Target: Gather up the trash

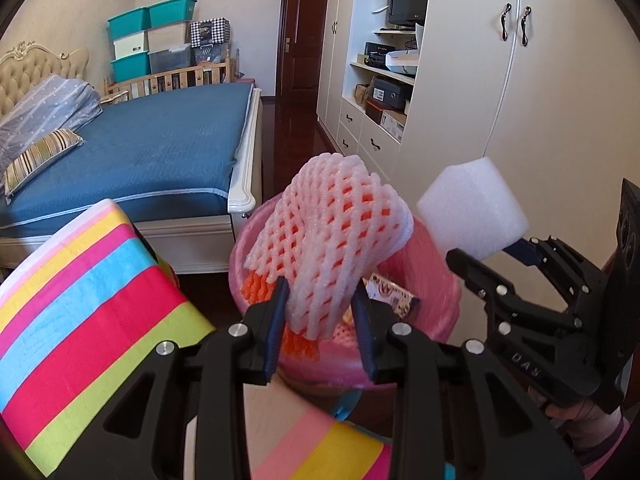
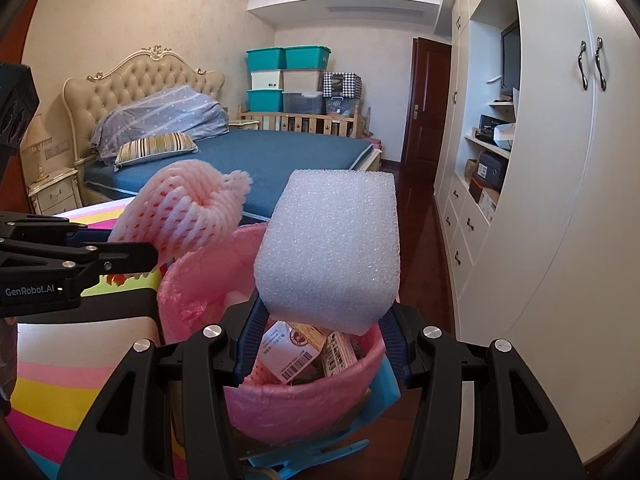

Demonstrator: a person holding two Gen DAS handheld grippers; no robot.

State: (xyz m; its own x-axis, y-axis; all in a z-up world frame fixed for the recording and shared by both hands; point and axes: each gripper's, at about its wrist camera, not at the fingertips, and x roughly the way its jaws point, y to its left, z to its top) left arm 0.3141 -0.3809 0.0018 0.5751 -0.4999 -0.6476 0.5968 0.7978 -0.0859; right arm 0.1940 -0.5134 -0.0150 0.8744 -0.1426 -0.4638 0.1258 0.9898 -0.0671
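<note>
My left gripper [image 1: 320, 312] is shut on a pink-white foam fruit net [image 1: 332, 236], which stands up from its jaws over a bin lined with a pink bag [image 1: 424, 312]. In the right wrist view the net [image 2: 184, 208] hangs left of the bin [image 2: 296, 404], with the left gripper [image 2: 152, 256] reaching in from the left. My right gripper [image 2: 320, 320] is shut on a white foam block [image 2: 332, 248] just above the bin's near side. The block [image 1: 472, 212] and right gripper [image 1: 486, 252] also show right of the bin. Printed wrappers [image 2: 296, 348] and an orange net [image 1: 260, 288] lie in the bin.
A cloth with bright stripes [image 1: 80, 300] covers the surface left of the bin. A blue bed [image 1: 160, 152] lies beyond it. White wardrobes [image 1: 500, 120] line the right side, with dark wood floor [image 1: 296, 128] between. Something blue [image 2: 312, 452] sits under the bin.
</note>
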